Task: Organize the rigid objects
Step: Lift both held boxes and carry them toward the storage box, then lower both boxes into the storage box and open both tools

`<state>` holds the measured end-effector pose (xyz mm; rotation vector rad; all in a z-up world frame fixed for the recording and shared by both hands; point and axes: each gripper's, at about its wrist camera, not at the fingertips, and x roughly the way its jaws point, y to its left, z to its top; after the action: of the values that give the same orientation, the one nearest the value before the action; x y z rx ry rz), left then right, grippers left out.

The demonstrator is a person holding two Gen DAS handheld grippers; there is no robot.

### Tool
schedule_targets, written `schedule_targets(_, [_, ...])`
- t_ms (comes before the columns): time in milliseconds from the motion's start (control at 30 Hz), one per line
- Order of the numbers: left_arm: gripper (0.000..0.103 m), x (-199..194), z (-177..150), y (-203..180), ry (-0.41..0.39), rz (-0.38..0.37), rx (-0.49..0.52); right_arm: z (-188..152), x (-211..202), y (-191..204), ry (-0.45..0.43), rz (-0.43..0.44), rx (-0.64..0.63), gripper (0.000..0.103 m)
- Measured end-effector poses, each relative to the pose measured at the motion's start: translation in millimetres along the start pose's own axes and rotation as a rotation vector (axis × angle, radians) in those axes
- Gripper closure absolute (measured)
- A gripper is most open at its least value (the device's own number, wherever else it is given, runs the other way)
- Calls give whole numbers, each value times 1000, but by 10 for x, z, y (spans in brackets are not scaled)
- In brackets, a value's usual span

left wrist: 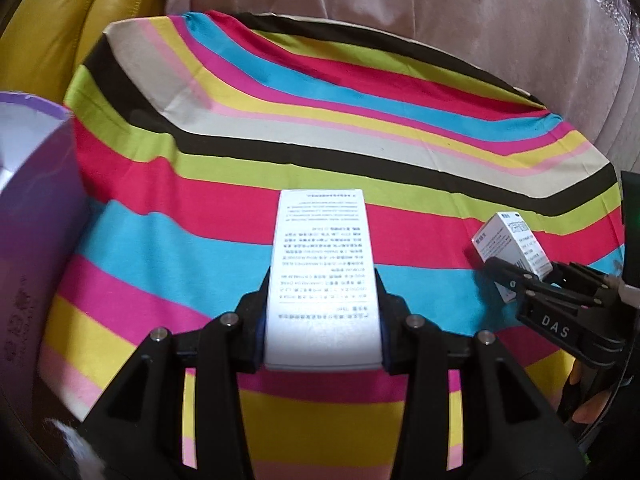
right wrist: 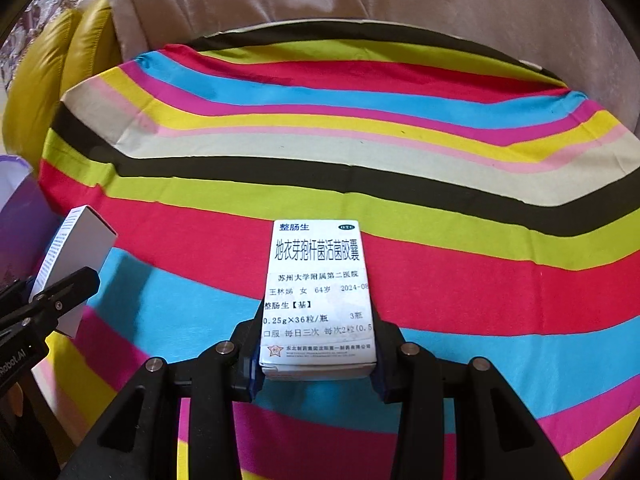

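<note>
Left gripper [left wrist: 322, 320] clamped on a tall white carton [left wrist: 322, 276], fingers pressing its two long sides near the lower end, most of the carton jutting forward past the fingertips. Held clear above the striped cloth [left wrist: 280, 152], face up toward the camera. Plain white card, covered in rows of small dark print running upside down; too fine and blurred to read. Seen from the right wrist as a white carton with a grey side and a printed narrow edge, at the left rim.

Right gripper [right wrist: 316, 344] likewise closed on a medicine box [right wrist: 318, 292], pads [right wrist: 252, 364] gripping both sides at the near end, box projecting forward between the fingers over the red and blue stripes. White box, blue heading "整肠生" at top, large blue title "地衣芽孢杆菌活菌胶囊", a pasted pharmacy label beneath with "0.25g×36粒/瓶" and "口服 每日三次", red star emblem at the bottom. Possibly slightly crushed at the near end; hard to tell.

"DAS" lettered on the right gripper's side in the left view. Purple tub [left wrist: 36, 216] at far left, white inside.
</note>
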<state>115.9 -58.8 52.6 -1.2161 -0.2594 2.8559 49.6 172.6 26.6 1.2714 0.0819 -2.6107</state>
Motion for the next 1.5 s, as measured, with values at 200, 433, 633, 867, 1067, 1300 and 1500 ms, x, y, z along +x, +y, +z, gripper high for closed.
schedule_targets(200, [58, -218, -46, 102, -25, 12, -4, 39, -205, 185, -33, 20, -30, 62])
schedule_targets(433, [58, -489, -59, 174, -62, 15, -6, 66, -411, 298, -58, 38, -49, 62])
schedule_targets(633, [58, -703, -53, 182, -89, 20, 2, 37, -493, 426, -60, 60, -65, 62])
schedule_targets(867, [58, -974, 15, 230, -129, 40, 6, 26, -645, 593, -76, 100, -85, 62])
schedule_targets(1067, [58, -1199, 63, 323, -159, 43, -13, 81, -791, 688, -105, 143, -82, 62])
schedule_targets(1300, [58, -1469, 137, 458, -185, 77, -20, 142, -937, 925, -126, 169, -129, 62])
schedule_targets(1500, [58, -1689, 151, 662, -221, 139, -43, 233, -1040, 1282, -138, 143, -224, 62])
